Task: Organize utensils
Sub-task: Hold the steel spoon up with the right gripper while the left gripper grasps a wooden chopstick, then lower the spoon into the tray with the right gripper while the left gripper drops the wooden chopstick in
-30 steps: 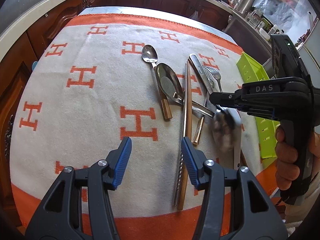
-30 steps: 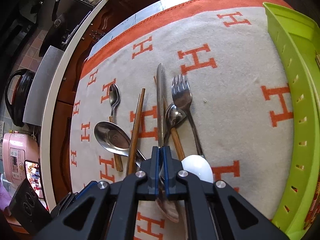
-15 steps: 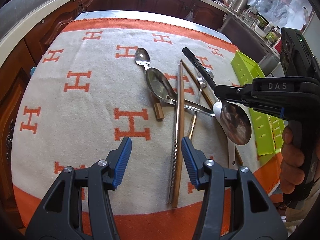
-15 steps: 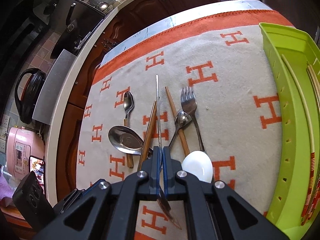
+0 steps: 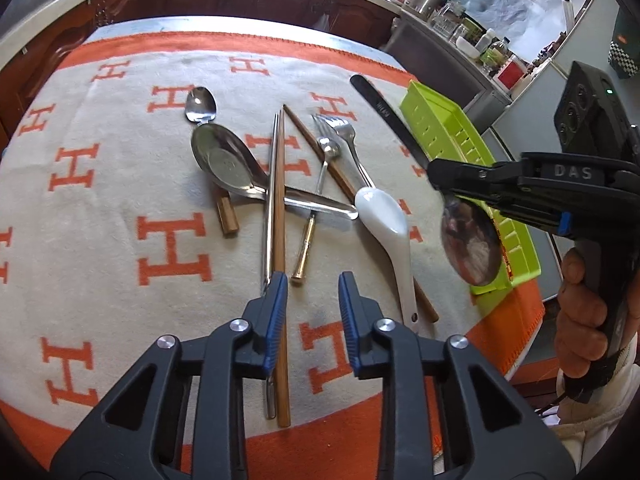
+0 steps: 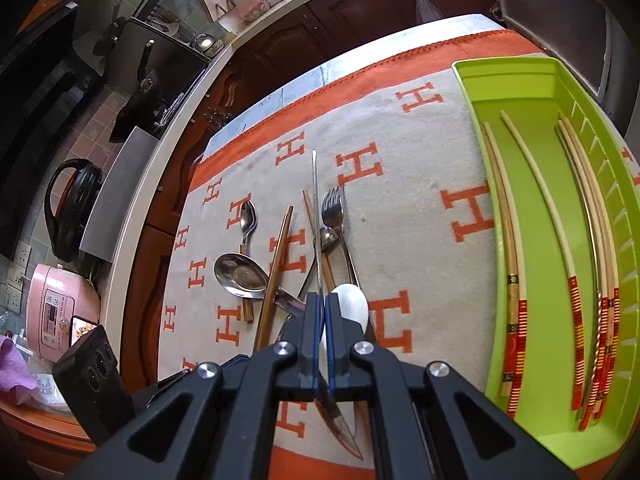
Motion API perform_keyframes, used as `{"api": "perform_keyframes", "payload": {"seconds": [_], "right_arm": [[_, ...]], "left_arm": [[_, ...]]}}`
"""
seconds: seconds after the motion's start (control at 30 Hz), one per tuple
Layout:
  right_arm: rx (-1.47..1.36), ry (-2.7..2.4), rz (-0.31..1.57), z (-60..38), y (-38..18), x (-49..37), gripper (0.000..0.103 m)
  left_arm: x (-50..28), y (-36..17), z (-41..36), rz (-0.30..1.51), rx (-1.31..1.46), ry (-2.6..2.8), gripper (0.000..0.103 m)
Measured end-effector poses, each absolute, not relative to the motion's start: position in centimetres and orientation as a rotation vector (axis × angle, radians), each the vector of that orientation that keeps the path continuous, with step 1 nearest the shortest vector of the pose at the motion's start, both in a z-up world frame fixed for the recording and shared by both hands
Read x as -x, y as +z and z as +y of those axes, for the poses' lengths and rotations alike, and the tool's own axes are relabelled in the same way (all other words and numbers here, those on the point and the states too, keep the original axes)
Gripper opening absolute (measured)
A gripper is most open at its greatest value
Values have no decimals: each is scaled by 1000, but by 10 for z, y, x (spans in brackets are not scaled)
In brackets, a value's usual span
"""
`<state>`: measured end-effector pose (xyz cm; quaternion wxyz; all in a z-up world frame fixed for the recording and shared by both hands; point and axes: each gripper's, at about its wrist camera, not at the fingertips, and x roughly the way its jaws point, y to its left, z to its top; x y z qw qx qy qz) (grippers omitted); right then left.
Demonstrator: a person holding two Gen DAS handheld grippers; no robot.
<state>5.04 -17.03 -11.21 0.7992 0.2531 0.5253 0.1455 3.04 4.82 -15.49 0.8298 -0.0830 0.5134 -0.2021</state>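
We see right tongs (image 6: pixel 323 312) clamping steel spoon (image 5: pixel 472 246), handle edge-on; body reads "DAS". Left tongs (image 5: pixel 312 292) closing, empty, hiding chopstick (image 5: pixel 279 200) midsection.

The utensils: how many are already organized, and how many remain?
Done: several chopsticks lie in the green tray. In hand: the right gripper is shut on a large metal spoon. Left: spoons, a fork, a white ceramic spoon and more chopsticks on the cloth.

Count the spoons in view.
5: small spoon, wide spoon, gold-handled spoon, white spoon on the cloth; lifted spoon in the right gripper. More may hide.
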Motion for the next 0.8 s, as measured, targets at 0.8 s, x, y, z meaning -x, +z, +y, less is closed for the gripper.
{"api": "perform_keyframes", "payload": {"seconds": [0.8], "right_arm": [[-594, 324, 1080, -194, -104, -34, 2]], "left_arm": [[-35, -161, 29, 1136, 31, -284, 4]]}}
